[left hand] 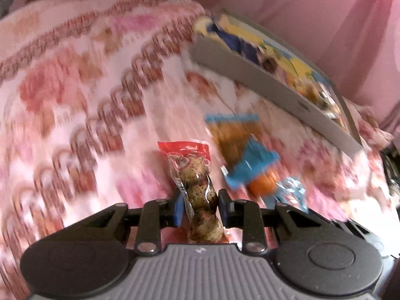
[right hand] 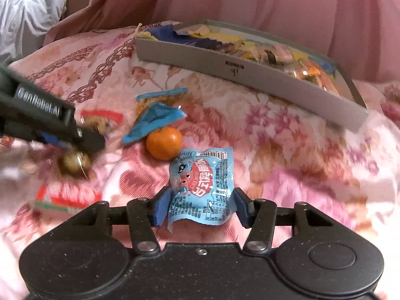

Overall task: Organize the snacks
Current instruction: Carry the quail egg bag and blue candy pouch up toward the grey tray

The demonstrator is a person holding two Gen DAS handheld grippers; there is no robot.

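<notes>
There, the left gripper (left hand: 199,206) was clamped on a clear egg packet (left hand: 197,187) with a red top, held above the flowered blanket (left hand: 75,100). The right gripper (right hand: 199,206) had its jaws apart on either side of a light blue snack packet (right hand: 202,190) lying on the blanket. Just beyond sat a tangerine (right hand: 164,143) touching a crumpled blue wrapper (right hand: 153,121). Near the blanket's far edge stood a grey box (right hand: 250,75) filled with snacks.
</notes>
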